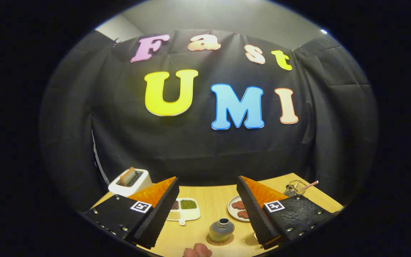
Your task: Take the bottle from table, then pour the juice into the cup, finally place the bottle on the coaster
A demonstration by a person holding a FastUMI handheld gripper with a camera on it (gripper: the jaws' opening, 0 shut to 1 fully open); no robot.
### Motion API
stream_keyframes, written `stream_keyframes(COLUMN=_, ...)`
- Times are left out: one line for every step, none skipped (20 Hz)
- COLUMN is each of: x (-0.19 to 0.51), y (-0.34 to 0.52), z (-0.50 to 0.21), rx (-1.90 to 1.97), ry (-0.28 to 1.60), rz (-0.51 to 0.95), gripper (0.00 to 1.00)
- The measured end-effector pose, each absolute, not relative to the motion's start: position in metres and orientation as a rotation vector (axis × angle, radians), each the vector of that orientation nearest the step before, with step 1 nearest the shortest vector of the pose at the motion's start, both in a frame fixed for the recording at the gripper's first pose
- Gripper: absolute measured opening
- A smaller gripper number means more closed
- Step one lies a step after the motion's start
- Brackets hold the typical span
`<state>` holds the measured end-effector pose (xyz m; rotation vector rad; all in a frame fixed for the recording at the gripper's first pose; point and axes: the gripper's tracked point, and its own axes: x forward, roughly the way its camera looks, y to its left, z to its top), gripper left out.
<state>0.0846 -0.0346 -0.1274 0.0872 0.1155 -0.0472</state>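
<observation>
cup (251,238) mostly hidden behind gripper (207,208) finger

Gripper (207,208) was raised and pointed forward, level, with the fingers (155,217) spread wide apart and gripping nothing. Both inner pad faces were exposed, angled in toward each other at the far ends. A fingertip of the person's hand (197,252) showed low between the fingers, touching neither.

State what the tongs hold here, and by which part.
Nothing. The tongs are open, and the bottle stands on the coaster between the fingers, touching neither.
</observation>
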Motion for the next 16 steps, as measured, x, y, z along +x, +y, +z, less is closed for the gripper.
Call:
stream_keyframes(x=0.083, y=-0.027, z=-0.100, rx=0.108, ry=0.107, rz=-0.017, gripper=0.99)
stream_keyframes(x=0.079, y=-0.020, z=-0.075, rx=0.101, ry=0.092, rz=0.001, gripper=0.99)
stream_keyframes(x=0.074, y=-0.018, z=-0.053, rx=0.074, ry=0.089, rz=0.008, gripper=0.99)
stream_keyframes(x=0.066, y=-0.019, z=-0.031, rx=0.035, ry=0.071, rz=0.001, gripper=0.99)
stream_keyframes(x=0.059, y=-0.016, z=-0.015, rx=0.016, ry=0.061, rz=0.009, gripper=0.99)
stream_keyframes(x=0.053, y=-0.009, z=-0.003, rx=0.015, ry=0.053, rz=0.019, gripper=0.99)
stream_keyframes(x=0.046, y=-0.004, z=0.007, rx=0.023, ry=0.043, rz=0.025, gripper=0.99)
stream_keyframes(x=0.040, y=-0.001, z=0.018, rx=0.036, ry=0.038, rz=0.026, gripper=0.99)
stream_keyframes(x=0.037, y=0.002, z=0.024, rx=0.045, ry=0.040, rz=0.026, gripper=0.99)
stream_keyframes(x=0.034, y=0.007, z=0.028, rx=0.048, ry=0.047, rz=0.025, gripper=0.99)
stream_keyframes(x=0.032, y=0.009, z=0.033, rx=0.040, ry=0.054, rz=0.012, gripper=0.99)
stream_keyframes(x=0.031, y=0.011, z=0.036, rx=0.028, ry=0.057, rz=0.003, gripper=0.99)
stream_keyframes(x=0.031, y=0.014, z=0.039, rx=0.017, ry=0.055, rz=-0.004, gripper=0.99)
stream_keyframes(x=0.031, y=0.016, z=0.039, rx=0.006, ry=0.053, rz=-0.010, gripper=0.99)
stream_keyframes(x=0.032, y=0.018, z=0.039, rx=-0.002, ry=0.054, rz=-0.014, gripper=0.99)
stream_keyframes(x=0.032, y=0.018, z=0.037, rx=-0.010, ry=0.054, rz=-0.022, gripper=0.99)
